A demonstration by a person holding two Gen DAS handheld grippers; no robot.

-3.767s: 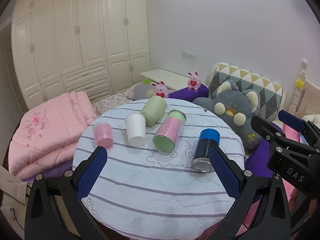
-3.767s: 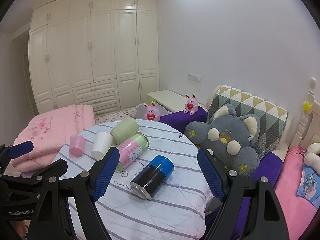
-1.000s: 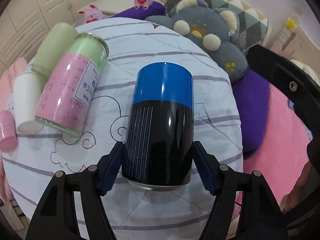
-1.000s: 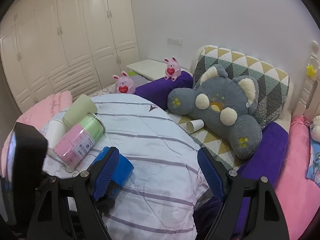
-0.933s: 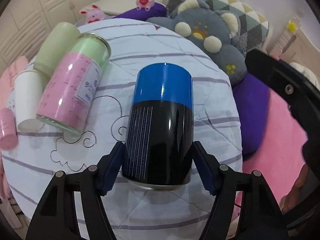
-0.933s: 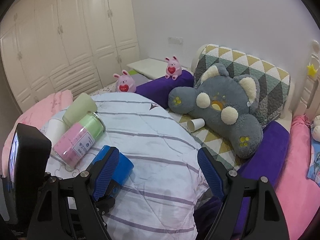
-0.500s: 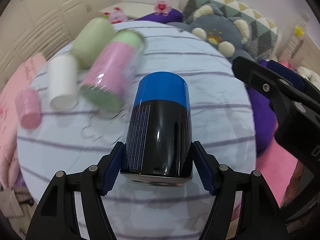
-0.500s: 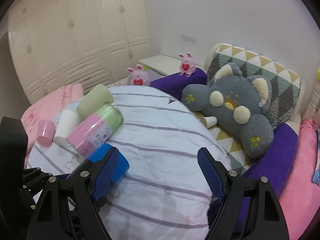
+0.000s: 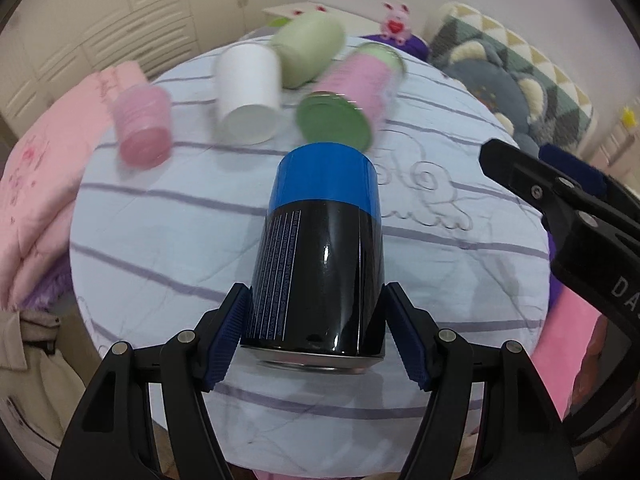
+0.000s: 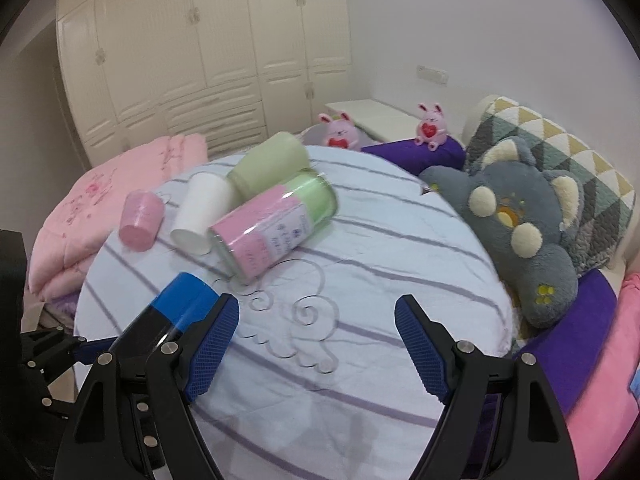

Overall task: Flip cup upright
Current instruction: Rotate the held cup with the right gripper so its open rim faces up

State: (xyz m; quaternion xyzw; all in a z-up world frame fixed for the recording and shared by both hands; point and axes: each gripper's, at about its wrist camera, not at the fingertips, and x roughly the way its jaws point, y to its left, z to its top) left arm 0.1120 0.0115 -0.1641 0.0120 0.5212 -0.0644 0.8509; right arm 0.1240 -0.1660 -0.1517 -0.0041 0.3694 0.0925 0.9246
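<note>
Cream wardrobes (image 10: 192, 52) fill one wall (floor to ceiling); a bare white wall (image 10: 480, 20) meets them.

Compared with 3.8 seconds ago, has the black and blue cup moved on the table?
Yes. The black and blue cup left its spot right of the pink and green canister; it now sits nearer, lifted, in the left claw.

The left hand-held gripper (image 9: 316, 334) was clamped on the black-and-blue cup (image 9: 320, 248); the right hand-held gripper (image 10: 316, 338) hung wide open.
</note>
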